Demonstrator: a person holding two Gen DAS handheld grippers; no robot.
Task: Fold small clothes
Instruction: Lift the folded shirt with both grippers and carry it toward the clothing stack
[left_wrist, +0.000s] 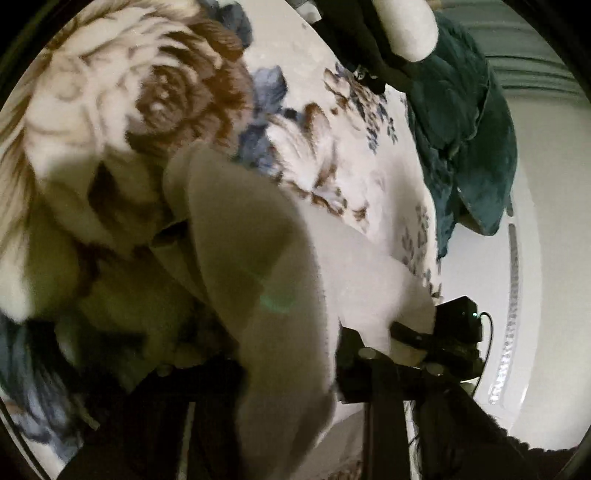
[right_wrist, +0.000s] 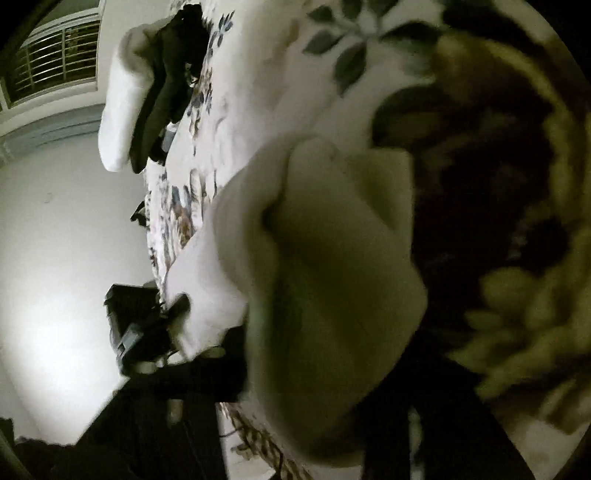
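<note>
Left wrist view first: the white garment (left_wrist: 258, 258) fills the middle of the picture, bunched and lifted a bit off the floral bedspread (left_wrist: 314, 147), and it runs straight down into the left gripper (left_wrist: 280, 369) at the bottom. The shot is pretty blurry, but as far as I can tell the jaws are nipped onto the cloth with only a narrow gap, not standing wide. Off to the lower right, at the bed's edge, the right gripper (left_wrist: 410, 339) has its black fingers pinched on another edge of the same white piece. Farther along that edge a teal garment (left_wrist: 461, 129) lies crumpled and partly hanging over the side, and up at the far end there's a dark pile of clothes (left_wrist: 354, 44) with a pale rolled thing (left_wrist: 406, 29) just beside it. Right wrist view: same story from the other side. The white cloth billows up close to the lens in the centre, folds all shadowy, and drops between this gripper's dark fingers at the bottom, so it looks clamped on the fabric too. The left gripper shows at the lower left, right at the bed's edge, with a corner of the cloth caught in its tip. The bedspread's big brown flower is a smear on the right. Beyond the bed there's a plain white wall (right_wrist: 55, 240) and a barred window (right_wrist: 55, 55) in the top left corner.
</note>
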